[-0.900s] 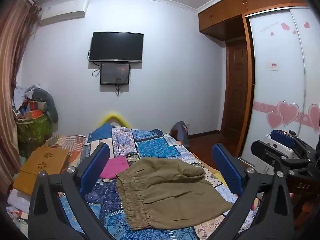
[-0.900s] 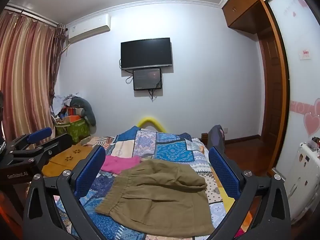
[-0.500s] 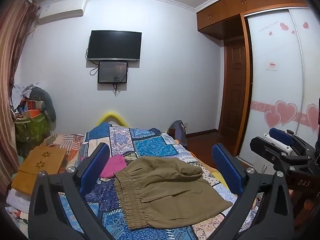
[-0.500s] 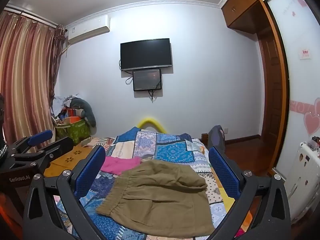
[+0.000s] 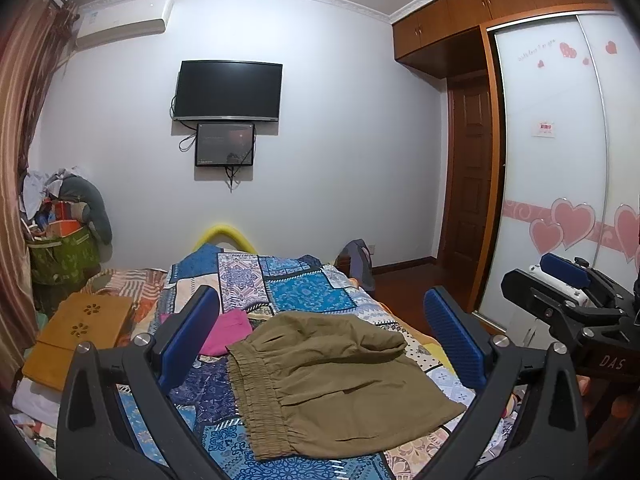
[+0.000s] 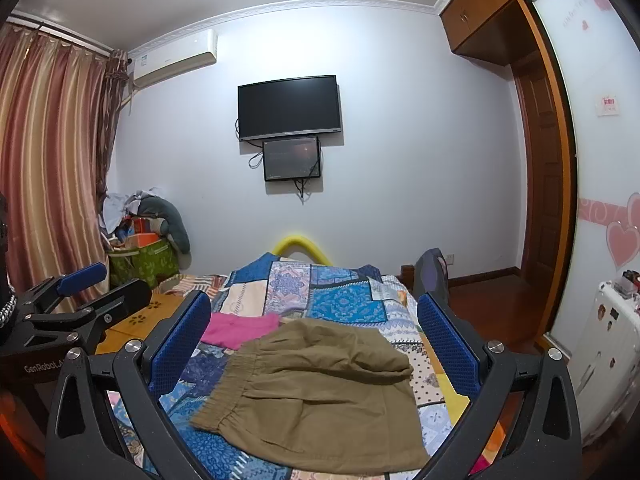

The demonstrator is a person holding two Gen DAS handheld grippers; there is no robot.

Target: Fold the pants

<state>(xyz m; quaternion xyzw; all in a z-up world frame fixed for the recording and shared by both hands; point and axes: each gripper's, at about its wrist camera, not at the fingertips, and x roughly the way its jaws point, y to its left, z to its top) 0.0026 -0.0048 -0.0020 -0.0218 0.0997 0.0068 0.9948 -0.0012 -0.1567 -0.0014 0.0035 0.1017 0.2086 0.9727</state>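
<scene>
Pants (image 5: 336,380) bunched on quilt (image 5: 304,292); pink garment (image 5: 224,330) touching; both hand-held grippers spread wide, empty.

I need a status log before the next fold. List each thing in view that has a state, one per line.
olive pants: folded over, flat on the bed, held by nothing
pink garment: crumpled beside the pants
left gripper: jaws wide open, empty
right gripper: jaws wide open, empty
television: screen dark
small screen: dim
wooden door: shut
</scene>
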